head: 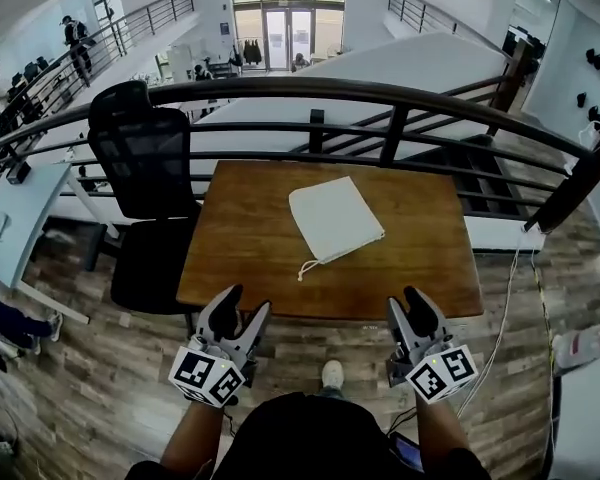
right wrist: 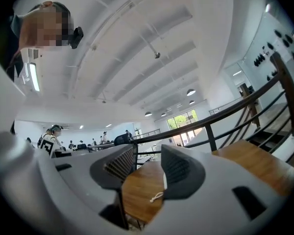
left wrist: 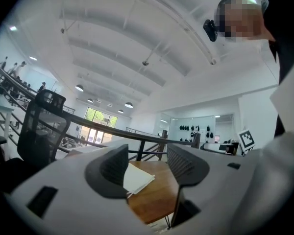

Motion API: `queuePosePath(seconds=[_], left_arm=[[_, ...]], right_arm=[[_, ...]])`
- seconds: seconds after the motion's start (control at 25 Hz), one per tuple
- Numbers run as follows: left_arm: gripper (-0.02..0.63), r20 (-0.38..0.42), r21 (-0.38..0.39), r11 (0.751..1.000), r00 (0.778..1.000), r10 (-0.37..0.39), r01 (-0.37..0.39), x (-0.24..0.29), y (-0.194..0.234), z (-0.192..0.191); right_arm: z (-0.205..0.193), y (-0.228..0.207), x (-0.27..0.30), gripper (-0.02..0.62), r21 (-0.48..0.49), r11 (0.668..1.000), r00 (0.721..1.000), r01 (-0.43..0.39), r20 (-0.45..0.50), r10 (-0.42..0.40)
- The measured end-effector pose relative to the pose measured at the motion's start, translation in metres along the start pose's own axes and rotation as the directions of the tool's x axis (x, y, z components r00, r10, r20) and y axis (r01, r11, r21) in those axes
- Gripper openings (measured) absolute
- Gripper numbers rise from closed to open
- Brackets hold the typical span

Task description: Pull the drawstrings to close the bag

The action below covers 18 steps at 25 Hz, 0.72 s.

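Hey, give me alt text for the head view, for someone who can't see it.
A white bag lies flat on a wooden table, its cord trailing toward the near edge. The left gripper and right gripper are at that edge, jaws apart and empty. A black chair stands left, a railing behind.

Found no legible words, numbers, labels, brands or signs anywhere; saw nothing sharp enough to read.
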<state>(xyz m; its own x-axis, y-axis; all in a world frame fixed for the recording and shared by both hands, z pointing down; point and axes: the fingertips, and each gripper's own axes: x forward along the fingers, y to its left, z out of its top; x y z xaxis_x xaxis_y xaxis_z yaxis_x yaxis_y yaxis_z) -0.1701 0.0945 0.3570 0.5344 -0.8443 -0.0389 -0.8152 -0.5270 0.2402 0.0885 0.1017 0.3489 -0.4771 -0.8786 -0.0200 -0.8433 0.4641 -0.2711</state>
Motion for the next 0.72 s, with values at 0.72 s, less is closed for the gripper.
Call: queuePosePath(seconds=[0.72], left_arm=[[0.253, -0.262, 0.112, 0.993, 0.963, 0.059, -0.03, 0.173, -0.007, -0.104]], right_arm=[[-0.018, -0.142, 0.075, 0.163, 0.04, 0.997, 0.989, -0.065, -0.128, 0.07]])
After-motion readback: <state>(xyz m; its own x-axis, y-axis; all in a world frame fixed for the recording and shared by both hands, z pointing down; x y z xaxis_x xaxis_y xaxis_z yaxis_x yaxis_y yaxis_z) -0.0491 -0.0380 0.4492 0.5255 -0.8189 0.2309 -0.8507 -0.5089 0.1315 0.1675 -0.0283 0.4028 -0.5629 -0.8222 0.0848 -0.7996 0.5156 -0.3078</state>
